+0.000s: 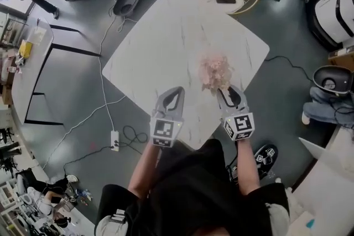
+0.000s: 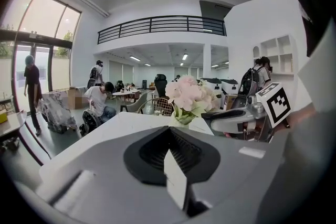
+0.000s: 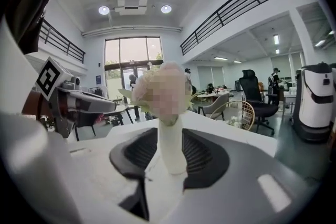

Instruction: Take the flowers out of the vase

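Nothing of the job is done yet: the pink flowers (image 1: 214, 70) sit in the white vase (image 3: 171, 148), which stands upright on the desk (image 1: 166, 30). The vase is straight ahead of the right claw (image 1: 226, 90), in the gap between its 2 jaws, with the blooms above them. That claw is spread part way. In the right gripper view the vase's sides run close along the inner faces of the jaws, but I can't see the pads pressing on it. I judge this as a claw placed around the vase, not a grip.

The left claw (image 1: 178, 89) is pressed together with nothing in it. The flowers are ahead of it and a little to its right, apart from it, and the right claw is further to its right.

As I read it, the whole task is left to do. 1 claw has to close on the vase to steady it. The other has to open, reach the stems just above the vase's mouth, pinch them and lift them clear. The stems barely show under the blooms, so how tightly they sit in the neck can't be told.
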`<move>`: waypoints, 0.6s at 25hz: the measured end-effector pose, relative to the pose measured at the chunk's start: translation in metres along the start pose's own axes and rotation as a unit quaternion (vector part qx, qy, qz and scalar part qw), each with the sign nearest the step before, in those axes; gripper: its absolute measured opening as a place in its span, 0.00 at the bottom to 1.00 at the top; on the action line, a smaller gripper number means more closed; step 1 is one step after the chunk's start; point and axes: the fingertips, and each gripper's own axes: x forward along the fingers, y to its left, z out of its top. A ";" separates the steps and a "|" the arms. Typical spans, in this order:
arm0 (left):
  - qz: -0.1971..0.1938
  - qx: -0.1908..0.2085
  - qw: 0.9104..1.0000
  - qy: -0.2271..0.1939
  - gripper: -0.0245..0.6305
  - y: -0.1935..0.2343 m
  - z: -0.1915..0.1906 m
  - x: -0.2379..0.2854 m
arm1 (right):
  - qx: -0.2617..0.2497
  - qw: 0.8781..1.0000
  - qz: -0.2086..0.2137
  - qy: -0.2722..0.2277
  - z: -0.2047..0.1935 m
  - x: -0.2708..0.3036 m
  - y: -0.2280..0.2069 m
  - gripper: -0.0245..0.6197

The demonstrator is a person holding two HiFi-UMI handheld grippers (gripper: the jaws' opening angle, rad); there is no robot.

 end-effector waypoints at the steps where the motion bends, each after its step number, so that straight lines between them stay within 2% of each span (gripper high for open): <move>1: 0.005 -0.002 1.000 0.003 0.05 0.002 -0.001 0.002 | -0.007 1.000 0.010 -0.001 0.000 0.004 0.001 0.26; 9: 0.032 -0.018 0.999 0.014 0.05 0.010 -0.005 0.018 | -0.051 0.997 0.053 -0.007 0.006 0.035 -0.001 0.50; 15: 0.049 -0.029 0.998 0.020 0.05 0.021 -0.008 0.027 | -0.060 0.995 0.077 -0.020 0.016 0.055 -0.002 0.58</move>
